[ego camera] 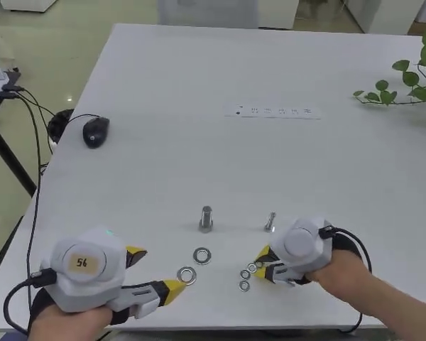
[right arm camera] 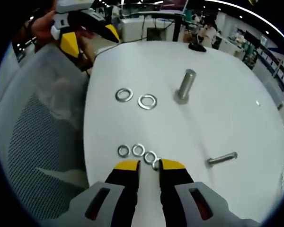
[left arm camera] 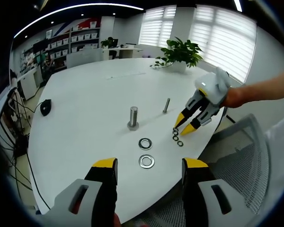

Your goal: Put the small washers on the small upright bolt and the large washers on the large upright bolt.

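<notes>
White table (ego camera: 220, 156), bright blinded windows (left arm camera: 217, 33)

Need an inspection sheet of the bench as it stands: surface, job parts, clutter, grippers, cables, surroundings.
Surface: white table, no spills seen.
Job's things: large bolt and small bolt upright, both bare; two large washers flat in front of the large bolt; four small washers in a row.
Clutter: mouse; printed strip.
Grippers: left gripper jaws wide open, holding nothing; right gripper jaws narrowly open at the small washers.
Cables: black cables hang off the table's left edge.
Surroundings: plant; mesh chair; office shelving.
</notes>
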